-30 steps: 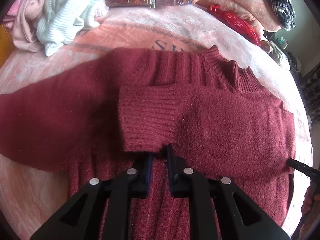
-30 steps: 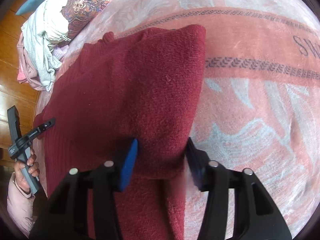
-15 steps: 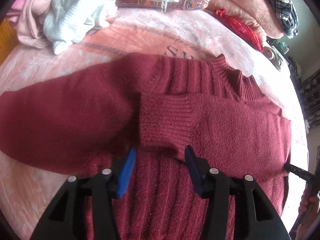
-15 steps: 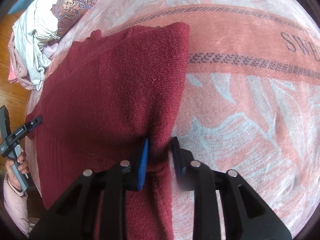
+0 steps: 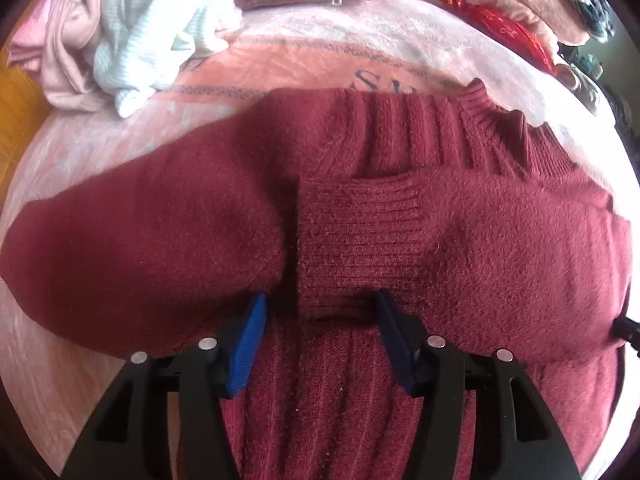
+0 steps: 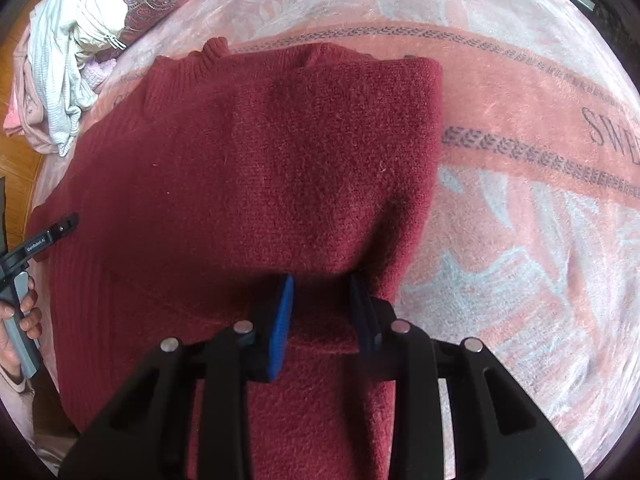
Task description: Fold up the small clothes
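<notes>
1. The maroon sweater [image 5: 400, 240] lies spread on the bed's pink blanket [image 5: 304, 60], collar toward twelve o'clock. One sleeve is folded across the chest, and its ribbed cuff [image 5: 360, 236] rests at the centre.
2. The left hand-held gripper [image 5: 320, 320] points steeply down over that cuff. Its jaws have just been opening and now stand about halfway apart. The cuff's lower edge sits between them, but the pads do not press it, so I judge the sleeve released.
3. The right hand-held gripper [image 6: 322, 304] also points steeply down, at six o'clock in its own view. Its jaws are narrow and pinch a bunched ridge of sweater fabric near the folded right-hand edge.
4. To finish this step well, I would lift the left gripper straight away so the pads do not drag the cuff askew.
5. The right one should carry its fold over evenly, keeping the edge straight.
6. The other sleeve stretches out toward nine o'clock in the left view, still unfolded, and probably comes next.
7. A heap of pale clothes [image 5: 120, 32] waits at eleven o'clock.
</notes>
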Demonstrator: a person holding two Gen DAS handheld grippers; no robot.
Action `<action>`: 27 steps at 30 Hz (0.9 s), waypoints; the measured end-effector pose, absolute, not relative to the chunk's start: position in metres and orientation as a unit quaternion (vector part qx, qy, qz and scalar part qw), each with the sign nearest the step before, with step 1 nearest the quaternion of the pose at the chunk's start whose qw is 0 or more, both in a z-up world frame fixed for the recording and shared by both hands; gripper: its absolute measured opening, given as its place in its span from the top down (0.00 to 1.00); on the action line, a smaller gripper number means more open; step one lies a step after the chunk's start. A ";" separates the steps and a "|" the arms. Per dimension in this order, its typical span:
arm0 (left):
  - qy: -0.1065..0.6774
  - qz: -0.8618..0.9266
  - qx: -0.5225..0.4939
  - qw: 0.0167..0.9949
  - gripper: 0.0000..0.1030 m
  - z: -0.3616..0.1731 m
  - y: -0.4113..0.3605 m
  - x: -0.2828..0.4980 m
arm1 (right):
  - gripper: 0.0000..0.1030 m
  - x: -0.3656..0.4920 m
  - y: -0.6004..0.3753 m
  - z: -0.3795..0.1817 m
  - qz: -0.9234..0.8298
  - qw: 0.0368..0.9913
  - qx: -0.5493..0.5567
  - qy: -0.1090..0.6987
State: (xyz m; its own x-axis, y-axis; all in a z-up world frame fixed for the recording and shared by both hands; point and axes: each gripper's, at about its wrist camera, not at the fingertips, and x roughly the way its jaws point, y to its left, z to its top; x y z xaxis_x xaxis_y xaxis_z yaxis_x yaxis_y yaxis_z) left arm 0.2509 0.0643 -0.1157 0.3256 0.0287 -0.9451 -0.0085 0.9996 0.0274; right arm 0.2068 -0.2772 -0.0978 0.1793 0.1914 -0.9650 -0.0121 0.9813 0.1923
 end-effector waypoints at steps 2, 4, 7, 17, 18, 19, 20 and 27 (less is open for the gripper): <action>0.579 0.006 0.015 0.815 0.44 -0.113 0.064 0.250 | 0.71 0.209 -0.275 -0.096 0.060 0.763 0.070 0.640; 0.587 -0.007 -0.026 0.809 0.44 -0.106 0.077 0.250 | 0.69 0.210 -0.273 -0.090 0.058 0.765 0.083 0.636; 0.595 -0.004 -0.064 0.801 0.42 -0.098 0.104 0.245 | 0.67 0.208 -0.265 -0.076 0.066 0.768 0.083 0.632; 0.598 0.106 -0.120 0.785 0.30 -0.085 0.258 0.211 | 0.56 0.208 -0.198 -0.055 0.095 0.763 0.058 0.637; 0.598 0.119 -0.121 0.783 0.26 -0.084 0.272 0.209 | 0.56 0.209 -0.192 -0.055 0.099 0.761 0.055 0.638; 0.597 0.133 -0.125 0.781 0.24 -0.083 0.288 0.205 | 0.56 0.210 -0.184 -0.057 0.103 0.760 0.051 0.640; 0.594 0.146 -0.130 0.780 0.22 -0.081 0.304 0.203 | 0.56 0.211 -0.175 -0.058 0.107 0.759 0.050 0.641; 0.570 0.236 -0.214 0.757 0.17 -0.082 0.411 0.172 | 0.54 0.213 -0.147 -0.067 0.129 0.751 0.044 0.646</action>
State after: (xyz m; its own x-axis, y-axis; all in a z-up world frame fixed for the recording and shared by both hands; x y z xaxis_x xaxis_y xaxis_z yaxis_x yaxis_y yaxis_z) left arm 0.1721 0.4112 -0.0822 0.2392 0.1124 -0.9644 -0.6014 0.7970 -0.0563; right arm 0.2126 -0.1472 -0.0674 0.1311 0.2509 -0.9591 -0.1372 0.9627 0.2331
